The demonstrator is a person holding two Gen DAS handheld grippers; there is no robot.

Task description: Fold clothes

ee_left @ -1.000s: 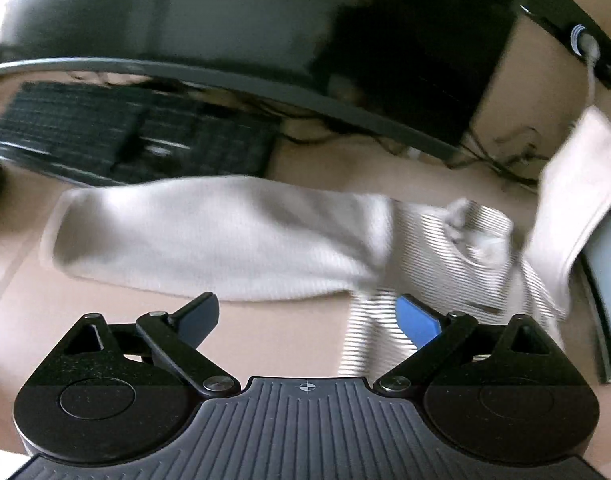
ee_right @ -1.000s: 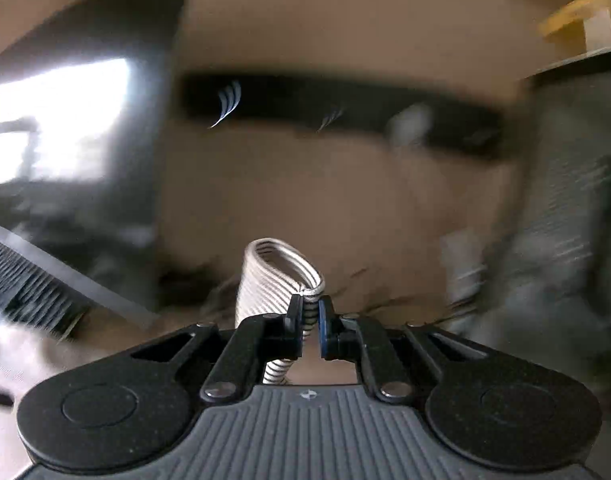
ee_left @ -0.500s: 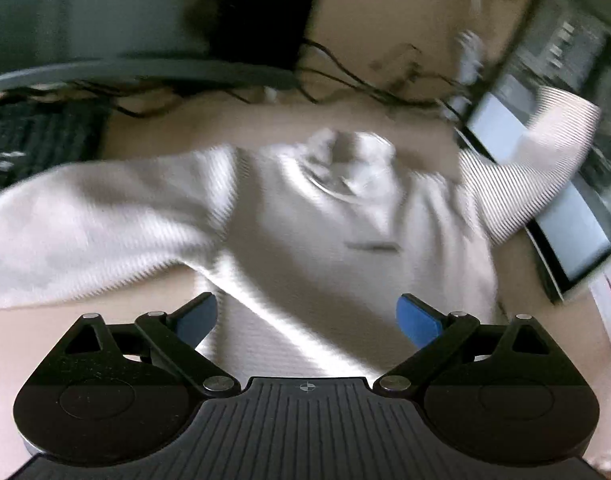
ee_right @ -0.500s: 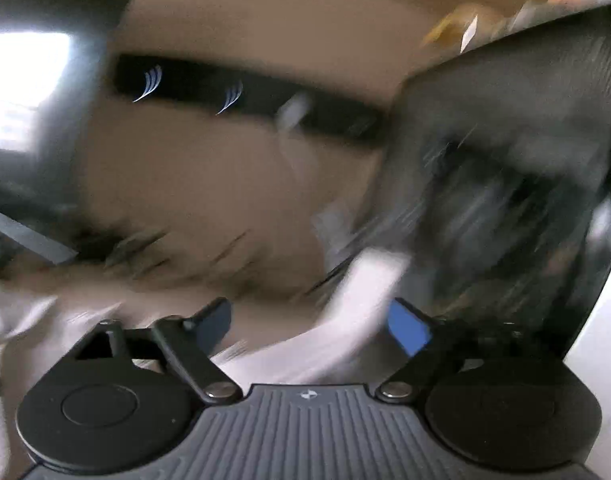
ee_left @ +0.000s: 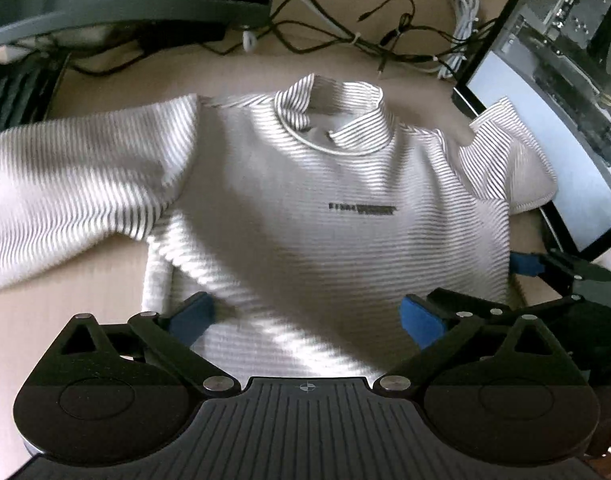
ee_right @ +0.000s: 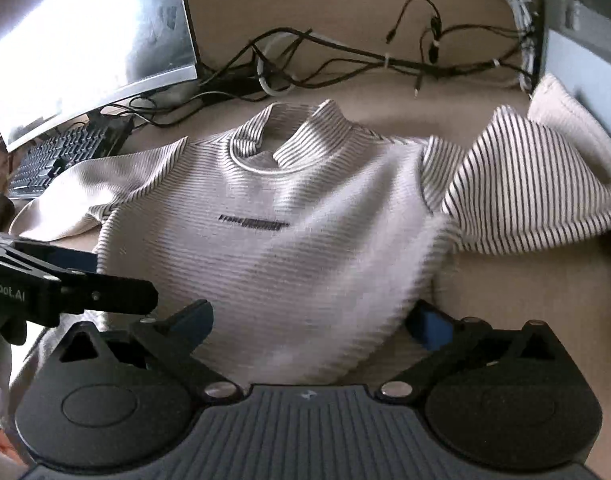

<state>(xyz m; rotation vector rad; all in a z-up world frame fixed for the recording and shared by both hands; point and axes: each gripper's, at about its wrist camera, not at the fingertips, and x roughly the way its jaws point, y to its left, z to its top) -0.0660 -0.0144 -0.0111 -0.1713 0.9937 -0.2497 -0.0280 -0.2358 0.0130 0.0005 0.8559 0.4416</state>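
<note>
Both grippers hover spread wide over a striped knit top lying face-up on the desk.

Left gripper [ee_left: 307,318] and right gripper [ee_right: 313,322] each have black linkage arms and blue pads set far apart, gripping nothing, above the hem of the ribbed white top [ee_left: 325,216] with thin dark stripes. Its mock collar [ee_left: 337,120] points toward tangled black cables [ee_right: 345,60]. One sleeve [ee_right: 525,184] bunches up against a monitor [ee_left: 545,132]; the other [ee_left: 77,176] spreads flat toward the keyboard [ee_right: 61,156] on the tan desk [ee_left: 65,308].
</note>
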